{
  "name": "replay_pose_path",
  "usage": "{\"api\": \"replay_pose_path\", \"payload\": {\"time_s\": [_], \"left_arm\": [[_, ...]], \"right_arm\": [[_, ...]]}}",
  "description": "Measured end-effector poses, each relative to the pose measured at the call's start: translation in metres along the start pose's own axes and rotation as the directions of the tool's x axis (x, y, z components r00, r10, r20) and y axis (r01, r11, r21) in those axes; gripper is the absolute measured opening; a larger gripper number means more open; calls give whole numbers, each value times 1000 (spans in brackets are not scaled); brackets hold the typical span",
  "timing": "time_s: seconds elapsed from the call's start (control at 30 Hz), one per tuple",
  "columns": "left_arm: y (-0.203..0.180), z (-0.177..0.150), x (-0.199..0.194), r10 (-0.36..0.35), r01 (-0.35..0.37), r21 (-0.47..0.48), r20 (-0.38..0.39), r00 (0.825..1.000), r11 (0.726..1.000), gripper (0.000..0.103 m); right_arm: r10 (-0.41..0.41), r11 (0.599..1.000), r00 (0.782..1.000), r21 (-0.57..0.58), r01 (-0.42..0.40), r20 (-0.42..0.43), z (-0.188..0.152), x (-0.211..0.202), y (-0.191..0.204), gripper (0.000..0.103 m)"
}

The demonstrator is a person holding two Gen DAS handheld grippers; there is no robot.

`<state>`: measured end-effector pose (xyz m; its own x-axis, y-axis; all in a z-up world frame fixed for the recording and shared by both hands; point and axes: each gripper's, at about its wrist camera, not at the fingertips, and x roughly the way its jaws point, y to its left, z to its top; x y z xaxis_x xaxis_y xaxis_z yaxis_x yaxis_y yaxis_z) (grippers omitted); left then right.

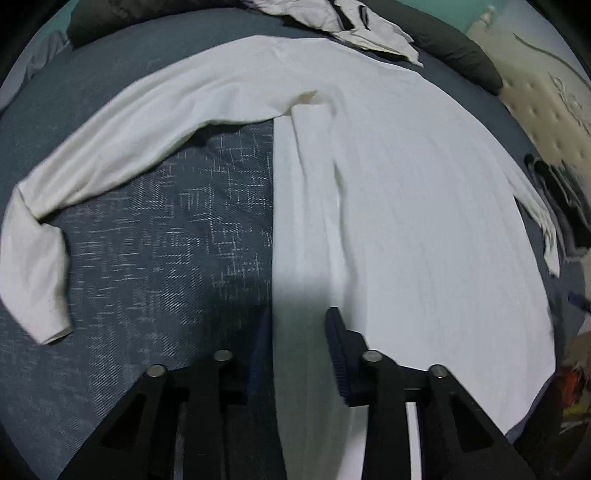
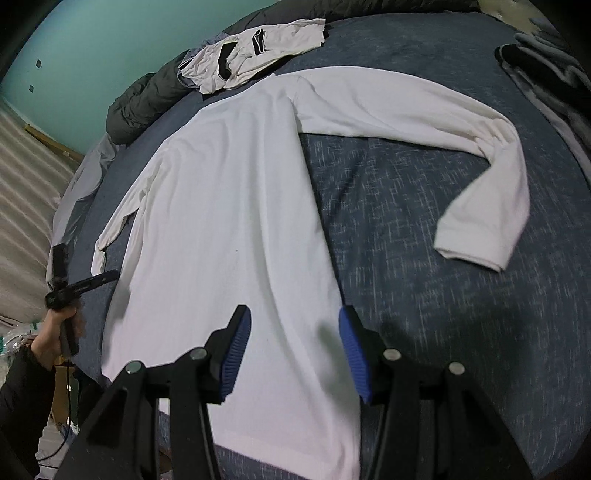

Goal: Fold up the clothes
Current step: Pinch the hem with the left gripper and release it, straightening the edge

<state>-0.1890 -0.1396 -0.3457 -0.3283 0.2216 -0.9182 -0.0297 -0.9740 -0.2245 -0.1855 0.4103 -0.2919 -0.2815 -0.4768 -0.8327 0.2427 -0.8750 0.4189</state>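
A white long-sleeved shirt (image 1: 406, 203) (image 2: 221, 206) lies flat on the blue bedcover (image 1: 166, 229) (image 2: 424, 229), hem toward me. In the left wrist view its left sleeve (image 1: 110, 147) stretches out and bends down to a cuff. My left gripper (image 1: 301, 350) hangs over the shirt's left side edge, which runs between the fingers; the pads stand apart and do not press the cloth. The right sleeve (image 2: 480, 177) bends the same way. My right gripper (image 2: 295, 347) is open above the shirt's right edge near the hem. A hand (image 2: 48, 339) holds the left gripper at the shirt's far side.
A crumpled white garment with black trim (image 1: 351, 22) (image 2: 251, 51) lies beyond the collar, against a dark grey rolled quilt (image 1: 461, 55) (image 2: 147, 103). A cream tufted headboard (image 1: 546, 92) and dark clothes (image 1: 565, 199) (image 2: 546, 62) border the right. The bed's edge drops to a striped floor (image 2: 26, 184).
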Motion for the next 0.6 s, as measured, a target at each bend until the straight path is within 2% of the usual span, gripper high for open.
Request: {"api": "replay_pose_path", "payload": {"time_s": [0.03, 0.1, 0.17, 0.33, 0.43, 0.53, 0.6], "left_arm": [[1, 0, 4, 1, -1, -1, -2, 1000, 1000, 20], [2, -1, 9, -3, 3, 2, -6, 1000, 1000, 8], [3, -2, 9, -19, 19, 5, -2, 1000, 1000, 4], [8, -6, -15, -55, 54, 9, 54, 997, 998, 4], [21, -9, -33, -88, 90, -23, 86, 992, 996, 4], [35, -12, -35, -49, 53, -60, 72, 996, 997, 4], [42, -14, -33, -62, 67, -76, 66, 996, 995, 4]], "right_arm": [[2, 1000, 1000, 4, -2, 6, -1, -3, 0, 50], [1, 1000, 1000, 4, -1, 12, -2, -6, 0, 50], [-1, 1000, 1000, 2, 1, 17, -2, -9, 0, 50], [-5, 1000, 1000, 5, 5, 25, -1, -12, 0, 51], [-4, 1000, 1000, 5, 4, 24, 0, -10, 2, 51], [4, 1000, 1000, -1, -4, 21, -1, -6, 5, 51], [6, 1000, 1000, -7, -6, 15, -2, -3, 8, 51]]}}
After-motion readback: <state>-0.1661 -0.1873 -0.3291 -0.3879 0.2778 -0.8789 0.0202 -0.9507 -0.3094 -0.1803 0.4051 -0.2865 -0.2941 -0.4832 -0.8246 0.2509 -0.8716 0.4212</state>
